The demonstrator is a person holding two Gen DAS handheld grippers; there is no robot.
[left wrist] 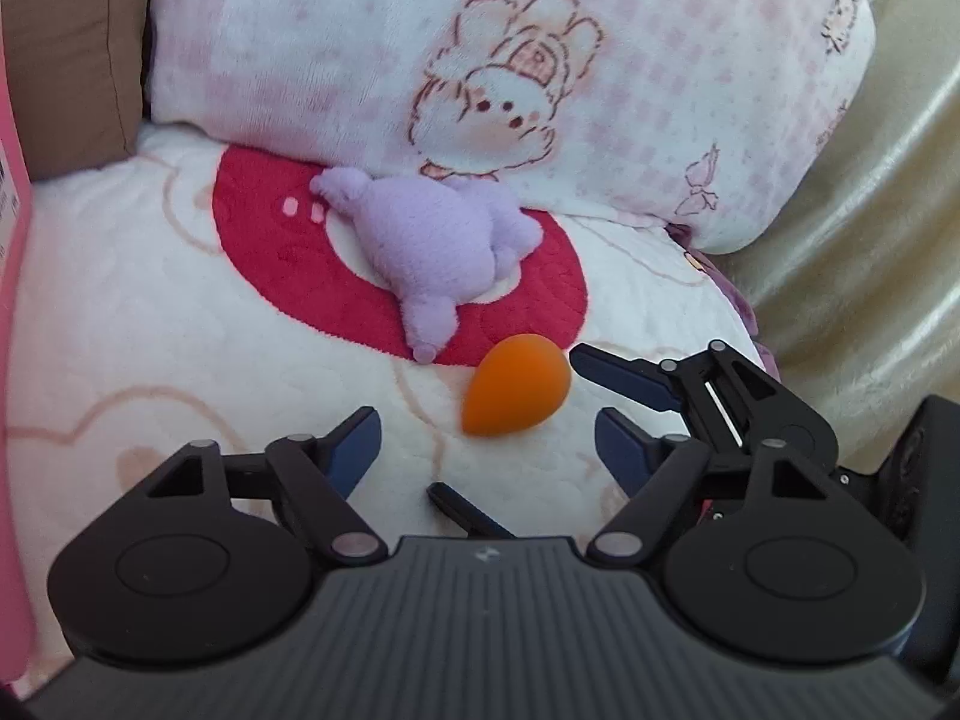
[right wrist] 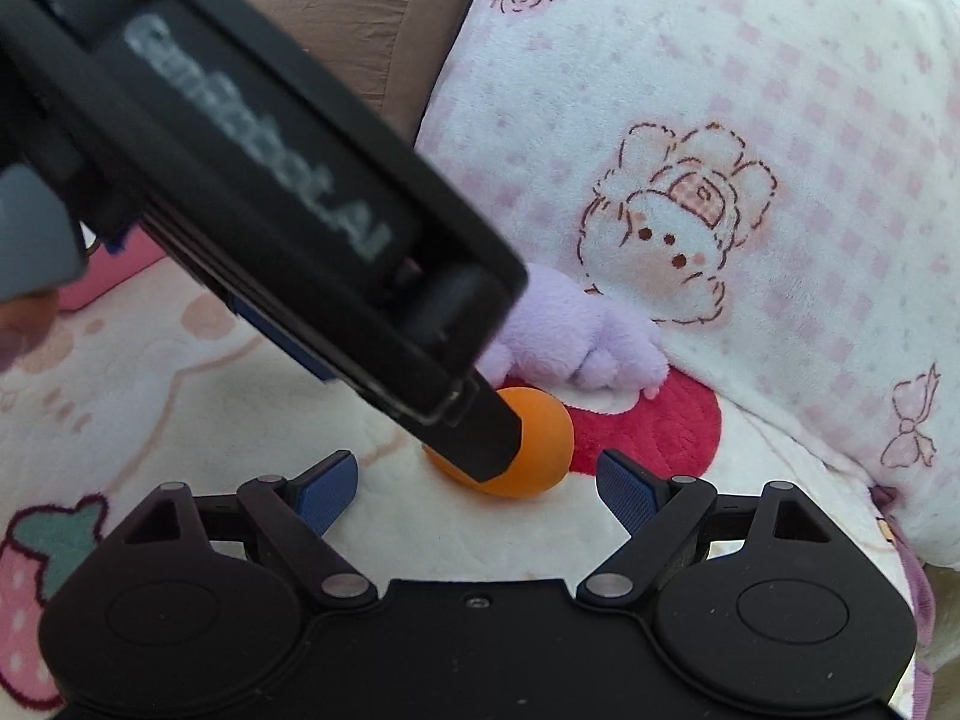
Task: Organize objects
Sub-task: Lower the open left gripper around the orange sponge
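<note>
Low in the centre of the left wrist view, a small orange egg-shaped sponge [left wrist: 516, 385] lies on a cream quilted blanket [left wrist: 180, 348] with a red round patch. The left gripper [left wrist: 487, 441] sits at the bottom of that frame with its blue-padded fingers spread wide; the sponge is just ahead of the gap, nearer the right-hand finger, and neither pad touches it. At the right of the same frame the right gripper [left wrist: 591, 387] enters from the side, its fingers parted too, with the upper tip just beside the sponge's rounded end.

Above the sponge, in the middle of the frame, a lilac plush toy [left wrist: 438, 240] lies on the red patch, one limb pointing down toward the sponge without clearly touching it. Behind the toy, across the upper half, leans a white and pink checked fleece pillow [left wrist: 540, 72] printed with a cartoon bunny. A brown cushion [left wrist: 72, 42] fills the upper left corner.

From the right wrist view, the sponge [right wrist: 540, 438] lies just beyond the open fingers of the right gripper [right wrist: 477, 480], partly hidden by the black body of the left gripper [right wrist: 270, 222] crossing from the upper left. The plush toy [right wrist: 576, 336] shows behind it.
</note>
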